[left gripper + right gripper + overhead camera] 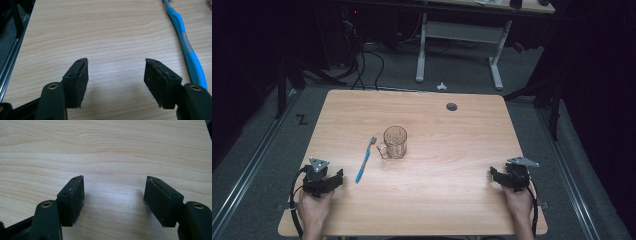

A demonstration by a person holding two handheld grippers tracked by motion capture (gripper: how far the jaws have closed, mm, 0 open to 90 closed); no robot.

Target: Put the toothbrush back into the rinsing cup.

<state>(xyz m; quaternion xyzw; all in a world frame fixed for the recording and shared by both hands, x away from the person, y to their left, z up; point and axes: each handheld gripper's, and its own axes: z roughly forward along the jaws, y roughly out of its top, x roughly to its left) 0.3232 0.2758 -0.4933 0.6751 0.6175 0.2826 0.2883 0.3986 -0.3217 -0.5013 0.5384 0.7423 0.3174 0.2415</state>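
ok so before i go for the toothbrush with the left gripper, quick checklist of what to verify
1. Left gripper open: ok, fingers wide apart with nothing between them.
2. Right gripper open and out of the way: ok, it sits near the table's right edge.
3. Blue toothbrush reachable: ok, lying flat just right of the left gripper, bristle end pointing away.
4. Path free: ok, bare table between gripper and handle.
5. Glass mug clearance: ok, upright, apart from the toothbrush.
6. Mug empty: cannot tell.
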